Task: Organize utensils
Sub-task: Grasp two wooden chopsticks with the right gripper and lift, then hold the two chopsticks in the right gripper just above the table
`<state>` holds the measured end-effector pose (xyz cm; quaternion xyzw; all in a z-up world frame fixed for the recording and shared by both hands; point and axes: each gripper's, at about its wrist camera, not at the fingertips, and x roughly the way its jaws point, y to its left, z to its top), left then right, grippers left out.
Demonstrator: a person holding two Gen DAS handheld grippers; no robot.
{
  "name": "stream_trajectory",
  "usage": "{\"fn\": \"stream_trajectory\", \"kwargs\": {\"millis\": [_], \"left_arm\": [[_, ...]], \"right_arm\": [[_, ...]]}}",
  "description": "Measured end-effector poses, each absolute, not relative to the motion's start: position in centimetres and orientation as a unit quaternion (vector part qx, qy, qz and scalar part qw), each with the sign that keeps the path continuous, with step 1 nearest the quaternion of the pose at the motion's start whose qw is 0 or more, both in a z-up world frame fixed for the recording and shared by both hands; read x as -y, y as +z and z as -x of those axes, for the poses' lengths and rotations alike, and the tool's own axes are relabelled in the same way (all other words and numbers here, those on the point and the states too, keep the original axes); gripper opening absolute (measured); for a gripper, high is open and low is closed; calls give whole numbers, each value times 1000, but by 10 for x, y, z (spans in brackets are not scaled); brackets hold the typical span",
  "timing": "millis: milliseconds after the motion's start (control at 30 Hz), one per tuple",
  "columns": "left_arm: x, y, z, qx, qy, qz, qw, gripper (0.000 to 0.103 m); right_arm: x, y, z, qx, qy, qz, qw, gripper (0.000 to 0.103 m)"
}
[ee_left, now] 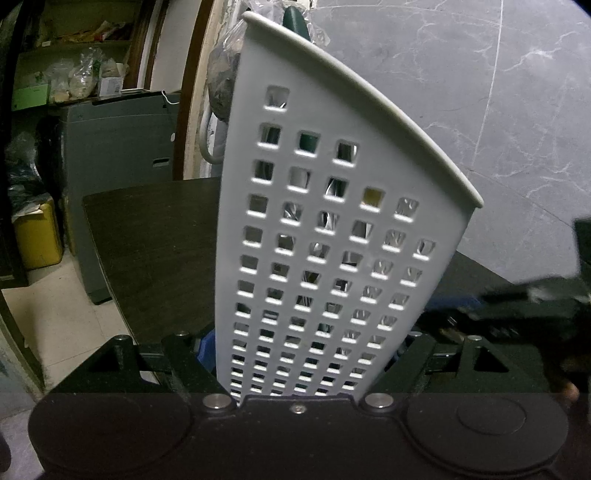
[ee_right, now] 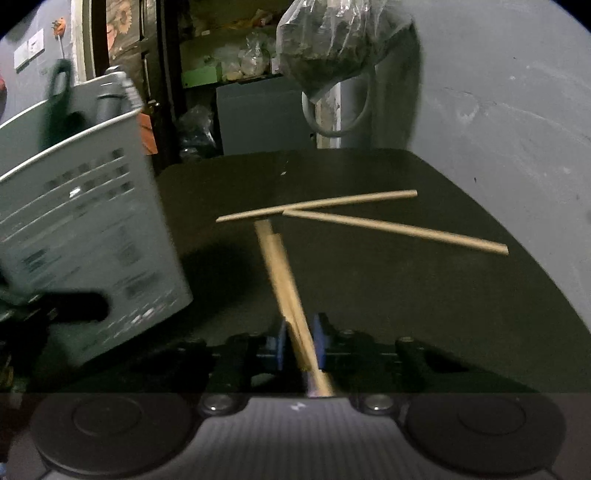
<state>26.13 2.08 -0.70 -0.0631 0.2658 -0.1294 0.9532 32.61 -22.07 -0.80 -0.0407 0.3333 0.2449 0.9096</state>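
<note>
A white perforated utensil holder fills the left wrist view, tilted, with metal utensils and a green handle showing inside it. My left gripper is shut on the holder's lower part, one finger on each side. In the right wrist view the same holder stands at the left, blurred. My right gripper is shut on wooden chopsticks, pinched between its blue pads and pointing forward over the dark table. Two loose chopsticks lie crossed on the table ahead.
A plastic bag of dark stuff hangs on the wall behind the table. A grey cabinet and cluttered shelves stand beyond the table's far edge. A yellow container sits on the tiled floor at left.
</note>
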Motion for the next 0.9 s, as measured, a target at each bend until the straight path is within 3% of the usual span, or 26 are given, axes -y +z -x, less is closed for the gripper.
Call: {"fn": "stream_trajectory", "kwargs": {"millis": [267,300,433,500,767,900], "left_arm": [[-22,-8,-261,-265,-132,62,953,80],[-22,-8,-261,-265,-132,62,953,80],[-22,-8,-262,-265,-134,61,953,80],[-23,-8,-262,-265,-135,61,953,80],[-23,-9,-262,-266,-136,60,952,80],[-23,-9,-262,-265,-136,60,953,80]], "right_arm": [[232,-5,-265,-361,228,-37,903,19],[235,-6,-261,-360,228,-48,903,21],[252,-5,-254,-356,220,-90,904,47],[261,-2,-246,-355,215,-97,905,50],[261,4,-203,-395,204,-60,893,46],[249,8,-196,-406,188,-18,894,20]]}}
